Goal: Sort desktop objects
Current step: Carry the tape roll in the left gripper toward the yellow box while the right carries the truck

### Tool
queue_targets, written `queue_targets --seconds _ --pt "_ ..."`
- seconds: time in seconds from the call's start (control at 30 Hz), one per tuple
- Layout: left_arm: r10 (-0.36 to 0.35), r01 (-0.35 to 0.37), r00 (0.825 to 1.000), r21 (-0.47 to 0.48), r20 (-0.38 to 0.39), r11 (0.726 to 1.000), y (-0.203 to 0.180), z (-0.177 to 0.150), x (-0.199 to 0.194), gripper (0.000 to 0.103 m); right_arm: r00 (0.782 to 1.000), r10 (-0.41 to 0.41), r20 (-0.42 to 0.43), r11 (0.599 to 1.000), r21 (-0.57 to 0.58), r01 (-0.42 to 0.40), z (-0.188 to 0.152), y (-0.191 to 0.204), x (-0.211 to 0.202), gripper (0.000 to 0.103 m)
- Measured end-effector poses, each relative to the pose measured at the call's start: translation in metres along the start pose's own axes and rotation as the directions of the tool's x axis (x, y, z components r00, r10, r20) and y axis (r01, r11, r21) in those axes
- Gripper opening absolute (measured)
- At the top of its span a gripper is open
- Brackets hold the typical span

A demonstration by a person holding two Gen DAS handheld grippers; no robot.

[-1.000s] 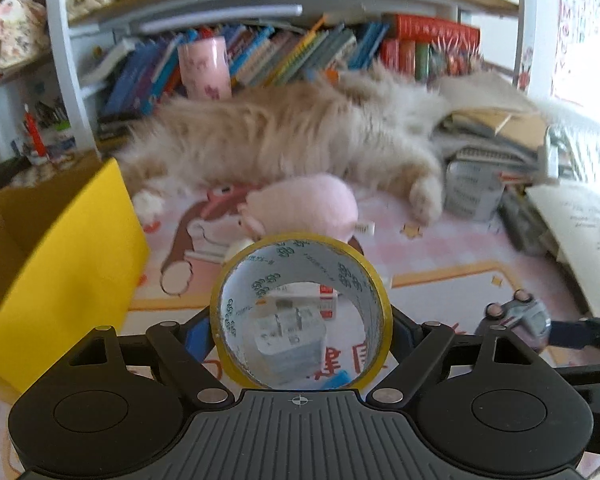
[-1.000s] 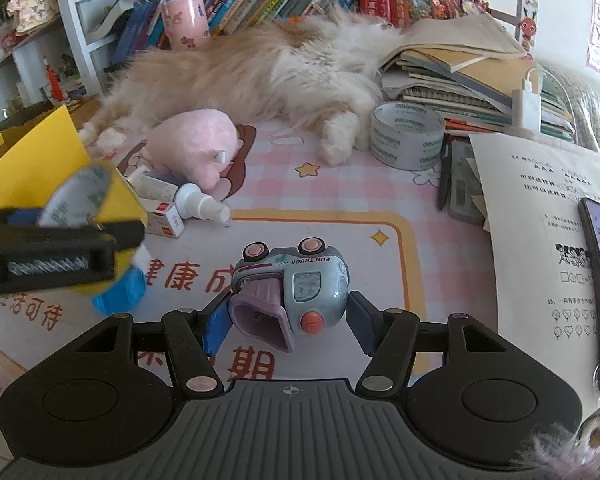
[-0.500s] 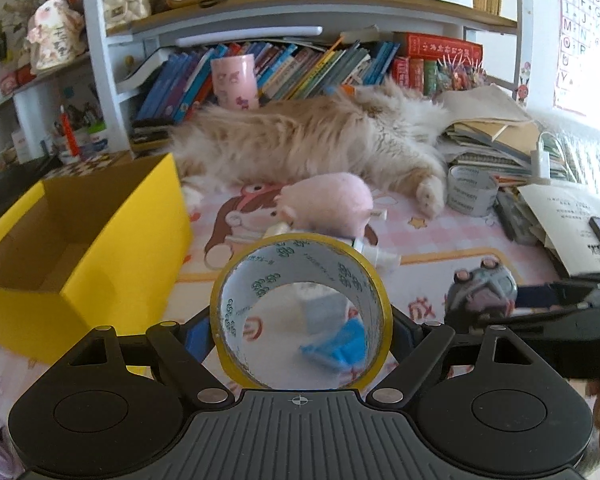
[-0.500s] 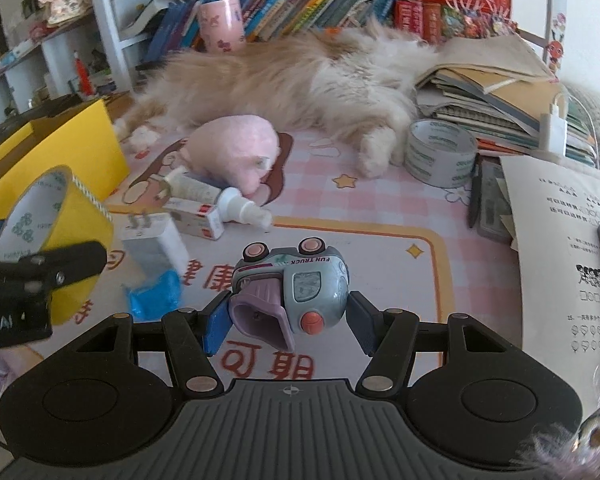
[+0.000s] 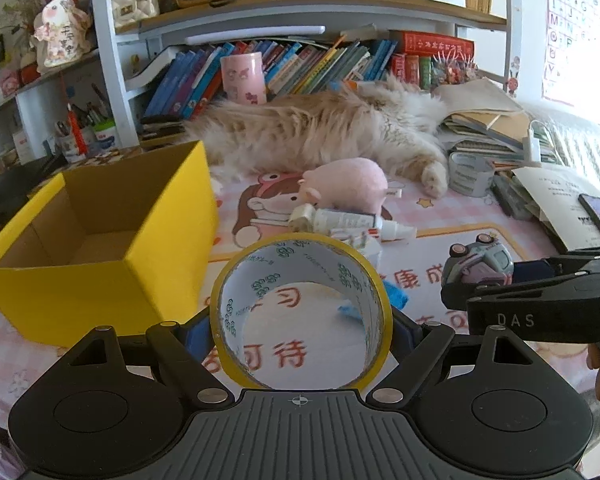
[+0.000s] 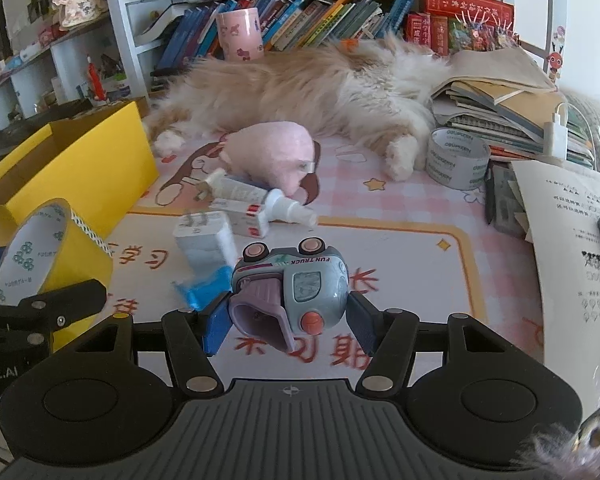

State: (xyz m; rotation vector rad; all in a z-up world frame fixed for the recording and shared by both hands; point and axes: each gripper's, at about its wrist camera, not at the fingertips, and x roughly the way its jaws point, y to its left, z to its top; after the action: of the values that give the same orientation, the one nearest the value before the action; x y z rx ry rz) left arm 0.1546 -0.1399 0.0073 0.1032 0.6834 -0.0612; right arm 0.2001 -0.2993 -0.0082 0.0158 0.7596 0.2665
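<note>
Above the mat | left hand-held gripper [image 5: 300,320] pinching yellow tape roll [image 5: 300,308] | right hand-held gripper [image 6: 286,316] pinching toy truck [image 6: 296,292]

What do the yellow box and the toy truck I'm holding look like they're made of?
Yellow box: likely cardboard, with a brown raw inside and a smooth matte yellow outer skin. Toy truck: apparently hard moulded plastic, a slightly glossy grey-blue with pink wheels and printed lettering.

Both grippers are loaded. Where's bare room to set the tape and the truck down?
The yellow box looks empty. Bare mat lies right of the truck, short of the papers. Crowded: charger, bottle and plush ahead, cat behind. The left gripper holds the tape.
</note>
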Motion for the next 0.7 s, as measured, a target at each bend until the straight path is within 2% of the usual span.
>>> queue_targets --seconds 0.37,0.53,0.7 --pt "-0.005 0.005 1.000 -0.028 -0.001 1.000 0.059 -0.031 -0.035 0.085 1.000 0.021 -0.011 1.000 -0.010 -0.021 -0.018 0.067 -0.013 0.058" --pt "-0.040 0.040 0.999 -0.056 -0.009 0.998 0.085 -0.047 -0.053 0.085 1.000 0.012 -0.021 1.000 -0.017 -0.012 -0.033 0.100 -0.023 0.058" --pt "-0.061 0.061 0.998 -0.038 -0.017 0.997 0.103 -0.062 -0.067 0.085 1.000 -0.003 -0.027 1.000 -0.019 0.003 -0.051 0.128 -0.035 0.058"
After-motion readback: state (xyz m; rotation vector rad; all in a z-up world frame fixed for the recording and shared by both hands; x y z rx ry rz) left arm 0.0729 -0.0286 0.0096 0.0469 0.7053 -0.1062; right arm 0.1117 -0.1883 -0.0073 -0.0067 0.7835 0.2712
